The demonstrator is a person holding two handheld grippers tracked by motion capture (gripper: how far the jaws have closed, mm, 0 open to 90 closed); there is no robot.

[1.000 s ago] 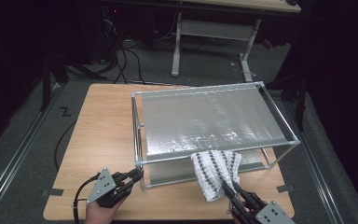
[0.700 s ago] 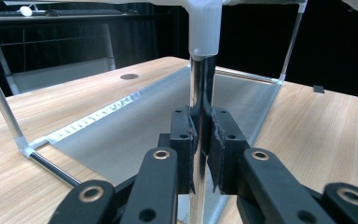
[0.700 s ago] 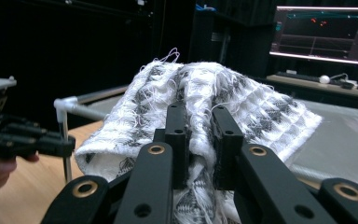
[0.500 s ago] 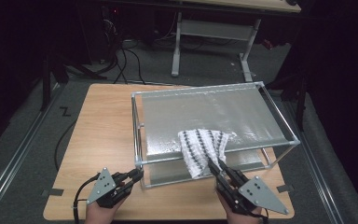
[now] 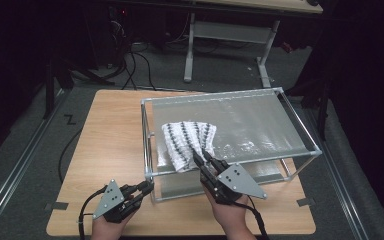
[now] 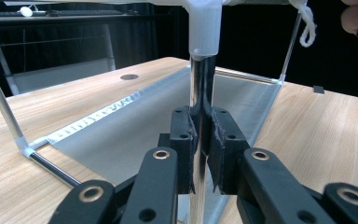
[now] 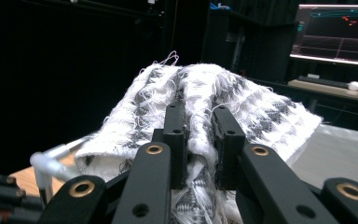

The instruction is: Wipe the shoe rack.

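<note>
Dark room, light wooden desk (image 5: 105,150) at centre frame, carrying a metal-framed rack (image 5: 300,132) with a silvery mesh top. Right gripper (image 5: 200,159), lower middle of the high view, is clamped on a bunch of the black-and-white patterned cloth (image 5: 187,140); its jaws have just been easing apart a little, yet the right gripper view has the fabric pinched between the pads. Cloth lies on the mesh top near the rack's front-left corner, one edge draped over the front rail. Left gripper (image 5: 147,186), lower left, is closed tight on the rack's front-left corner post (image 6: 199,98), steadying the frame.

Judgement: to spread the cloth well, keep the pinch firm, drag low and flat across the mesh, and keep the post braced so the rack cannot slide.

Both forearms enter from the bottom edge; right gripper angles up-left, left gripper points right.
</note>
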